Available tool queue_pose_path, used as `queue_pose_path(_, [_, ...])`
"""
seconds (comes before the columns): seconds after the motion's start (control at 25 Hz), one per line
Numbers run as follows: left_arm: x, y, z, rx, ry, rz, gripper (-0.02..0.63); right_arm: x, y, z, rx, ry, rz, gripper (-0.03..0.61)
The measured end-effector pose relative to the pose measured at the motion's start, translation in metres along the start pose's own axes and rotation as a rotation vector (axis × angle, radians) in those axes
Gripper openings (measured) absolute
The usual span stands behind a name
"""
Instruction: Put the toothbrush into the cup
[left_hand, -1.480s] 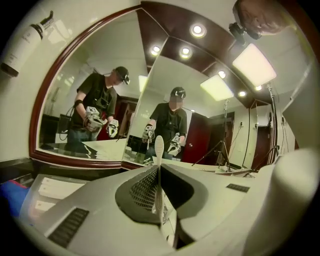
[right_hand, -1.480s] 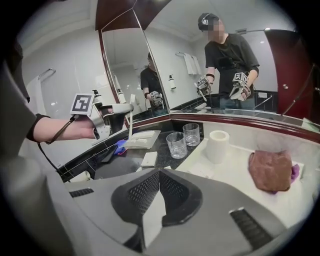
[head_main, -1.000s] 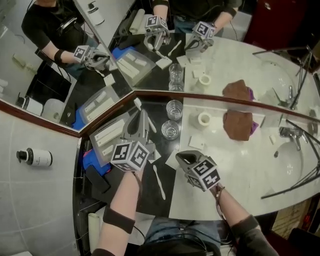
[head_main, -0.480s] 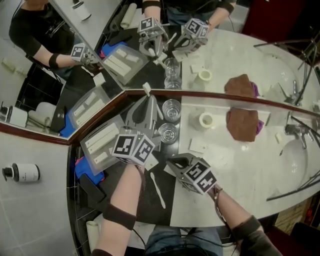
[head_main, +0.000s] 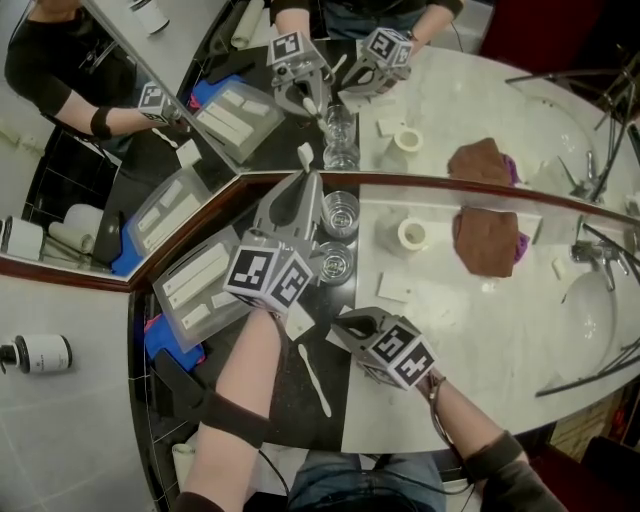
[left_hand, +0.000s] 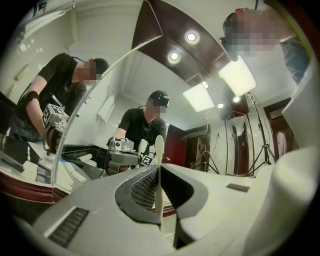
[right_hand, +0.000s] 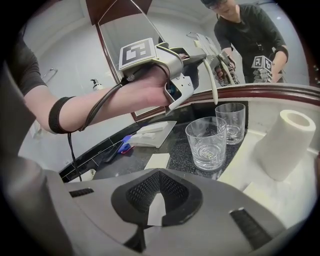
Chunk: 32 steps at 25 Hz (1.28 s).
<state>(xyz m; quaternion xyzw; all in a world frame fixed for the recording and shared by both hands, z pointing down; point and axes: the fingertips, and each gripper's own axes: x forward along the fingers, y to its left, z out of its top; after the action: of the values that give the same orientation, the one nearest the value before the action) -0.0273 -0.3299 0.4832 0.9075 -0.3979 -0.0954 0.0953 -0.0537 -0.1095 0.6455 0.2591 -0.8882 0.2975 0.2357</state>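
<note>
My left gripper (head_main: 303, 186) is shut on a white toothbrush (head_main: 305, 156), which stands upright across the jaws (left_hand: 159, 165). In the right gripper view the toothbrush (right_hand: 212, 80) hangs down from the left gripper (right_hand: 199, 56), its lower end just above and left of the far glass cup (right_hand: 231, 121). A nearer glass cup (right_hand: 206, 142) stands beside it. Both cups, far (head_main: 341, 213) and near (head_main: 336, 263), are empty. My right gripper (head_main: 347, 321) is shut and hovers low over the counter's front; a white scrap shows through its finger gap (right_hand: 152, 212).
A second white toothbrush (head_main: 316, 366) lies on the dark counter between my arms. A clear plastic box (head_main: 198, 280) sits left, a white roll (head_main: 412, 235) and a brown cloth (head_main: 487, 240) right. The mirror (head_main: 450, 90) rises just behind the cups. A tap (head_main: 590, 258) stands far right.
My left gripper has carried the toothbrush toward the mirror and to the right, up beside the far cup. The right gripper has sunk a little.
</note>
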Motion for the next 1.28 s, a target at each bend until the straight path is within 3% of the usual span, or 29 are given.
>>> queue_pose_path(0.56, [0.006, 0.008, -0.038, 0.022, 0.115, 0.006, 0.017, -0.008, -0.007, 0.001, 0.003, -0.003, -0.016, 0.018])
queue_pose_path(0.84, [0.000, 0.009, -0.074, 0.090, 0.341, 0.018, 0.042, -0.010, -0.008, 0.000, 0.003, 0.004, -0.015, 0.018])
queue_pose_path(1.0, [-0.004, 0.011, -0.094, 0.135, 0.445, 0.029, 0.102, -0.010, -0.006, 0.001, 0.003, 0.003, -0.014, 0.018])
queue_pose_path(1.08, [-0.006, 0.010, -0.103, 0.164, 0.488, 0.025, 0.126, -0.010, -0.006, 0.001, 0.002, 0.002, -0.014, 0.018])
queue_pose_path(1.28, [-0.012, 0.016, -0.116, 0.152, 0.544, 0.051, 0.133, -0.011, -0.005, 0.000, 0.002, 0.004, -0.015, 0.018])
